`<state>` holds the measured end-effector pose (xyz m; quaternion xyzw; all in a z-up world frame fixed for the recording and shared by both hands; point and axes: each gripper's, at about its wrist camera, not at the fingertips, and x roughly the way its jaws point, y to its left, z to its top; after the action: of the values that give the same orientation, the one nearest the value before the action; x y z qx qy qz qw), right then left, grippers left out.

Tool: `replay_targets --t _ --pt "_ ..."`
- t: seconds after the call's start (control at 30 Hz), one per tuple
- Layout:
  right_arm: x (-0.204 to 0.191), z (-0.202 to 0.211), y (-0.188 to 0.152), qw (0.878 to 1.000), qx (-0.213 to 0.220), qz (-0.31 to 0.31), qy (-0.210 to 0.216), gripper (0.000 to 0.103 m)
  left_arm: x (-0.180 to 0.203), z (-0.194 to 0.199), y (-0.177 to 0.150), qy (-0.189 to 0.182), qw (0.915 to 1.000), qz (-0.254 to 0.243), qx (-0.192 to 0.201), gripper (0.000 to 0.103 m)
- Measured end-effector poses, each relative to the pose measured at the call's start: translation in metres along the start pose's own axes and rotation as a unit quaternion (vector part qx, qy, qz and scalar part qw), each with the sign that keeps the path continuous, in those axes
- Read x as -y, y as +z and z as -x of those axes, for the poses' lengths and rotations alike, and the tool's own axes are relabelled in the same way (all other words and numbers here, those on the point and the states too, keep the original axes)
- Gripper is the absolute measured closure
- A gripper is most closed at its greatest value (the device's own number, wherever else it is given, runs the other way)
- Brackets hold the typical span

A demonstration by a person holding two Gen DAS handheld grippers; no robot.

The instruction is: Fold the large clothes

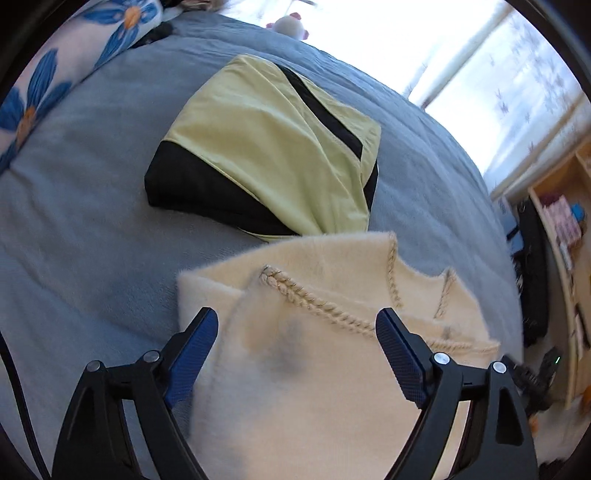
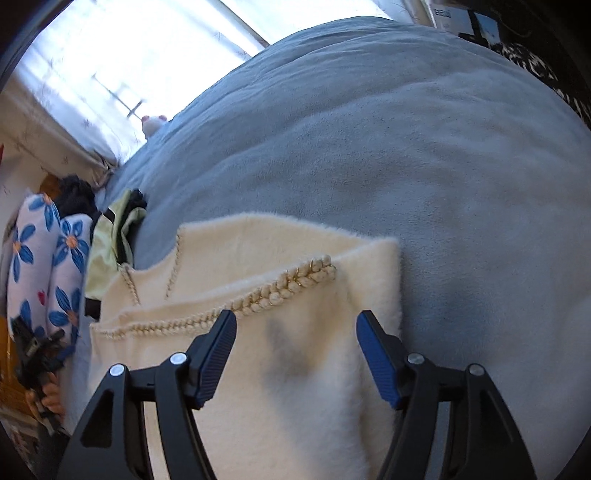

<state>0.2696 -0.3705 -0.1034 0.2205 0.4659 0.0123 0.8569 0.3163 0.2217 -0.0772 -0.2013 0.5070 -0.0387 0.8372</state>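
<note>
A cream fuzzy garment (image 1: pixel 325 369) with braided trim lies folded on the grey-blue bed cover (image 1: pixel 74 240). My left gripper (image 1: pixel 295 317) hangs just over its left part, open, the blue pads wide apart and clear of the fabric. My right gripper (image 2: pixel 295 317) is open over the right part of the same garment (image 2: pixel 277 369), its pads also off the cloth. A folded yellow-green and black garment (image 1: pixel 266 147) lies beyond the cream one, and shows at the left in the right wrist view (image 2: pixel 110 240).
A blue-flowered pillow (image 1: pixel 55 74) lies at the bed's far left. A small white plush toy (image 1: pixel 291 26) sits by the bright window (image 1: pixel 498 74). A wooden shelf (image 1: pixel 565 229) stands beside the bed. The bed cover (image 2: pixel 406 147) stretches bare to the right.
</note>
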Motion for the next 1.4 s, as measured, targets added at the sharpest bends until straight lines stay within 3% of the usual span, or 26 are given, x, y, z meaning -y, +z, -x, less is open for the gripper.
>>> replay_targets --t 0.2,0.3,0.33,0.37,0.43,0.47,0.5,0.53,0.7,0.87,1.0,1.17,1.27,1.37,1.4 --pt "0.0 -0.032 0.006 0.999 -0.018 0.022 -0.023 0.035 -0.004 -0.043 -0.004 0.095 0.9913 -0.084 -0.033 0.017" --pt "-0.007 -0.04 0.006 0.999 -0.014 0.042 -0.025 0.035 -0.006 -0.06 -0.008 0.1 0.9888 -0.1 -0.047 0.028" --pt "-0.009 -0.041 0.006 0.998 -0.012 0.048 -0.028 0.036 -0.003 -0.061 -0.008 0.099 0.9883 -0.108 -0.04 0.038" --pt "-0.012 -0.042 0.007 0.998 -0.009 0.053 -0.031 0.037 0.0 -0.063 -0.009 0.09 0.9885 -0.116 -0.035 0.06" --pt "-0.015 -0.04 0.006 0.998 -0.002 0.061 -0.034 0.061 0.007 -0.065 -0.01 0.084 0.9884 -0.123 -0.03 0.083" --pt "-0.017 -0.038 0.005 0.997 0.0 0.065 -0.033 0.066 0.01 -0.064 -0.011 0.095 0.9869 -0.13 -0.017 0.093" --pt "-0.02 -0.036 0.004 0.997 0.005 0.07 -0.036 0.079 0.014 -0.062 -0.013 0.098 0.9853 -0.14 -0.004 0.094" --pt "-0.022 -0.031 0.002 0.996 0.012 0.076 -0.038 0.083 0.016 -0.059 -0.015 0.101 0.9845 -0.143 0.006 0.095" --pt "-0.036 0.006 -0.001 0.991 0.078 0.095 -0.057 0.091 0.016 -0.03 -0.012 0.087 0.9885 -0.112 0.052 0.096" --pt "-0.051 0.031 0.019 0.984 0.137 0.097 -0.063 0.093 0.024 -0.003 0.004 0.092 0.9869 -0.09 0.097 0.097" --pt "-0.061 0.025 0.043 0.981 0.158 0.089 -0.072 0.093 0.034 -0.008 0.025 0.109 0.9831 -0.072 0.128 0.097" --pt "-0.062 -0.028 0.059 0.979 0.138 0.09 -0.115 0.093 0.023 -0.049 0.036 0.146 0.9801 -0.047 0.127 0.097" --pt "-0.048 -0.075 0.056 0.981 0.09 0.081 -0.15 0.091 0.008 -0.09 0.031 0.173 0.9794 -0.035 0.099 0.095" --pt "-0.036 -0.083 0.054 0.984 0.082 0.054 -0.146 0.079 0.0 -0.106 0.023 0.178 0.9787 -0.031 0.098 0.088" --pt "-0.034 -0.081 0.056 0.985 0.079 0.047 -0.149 0.067 0.001 -0.105 0.025 0.182 0.9778 -0.032 0.098 0.086"
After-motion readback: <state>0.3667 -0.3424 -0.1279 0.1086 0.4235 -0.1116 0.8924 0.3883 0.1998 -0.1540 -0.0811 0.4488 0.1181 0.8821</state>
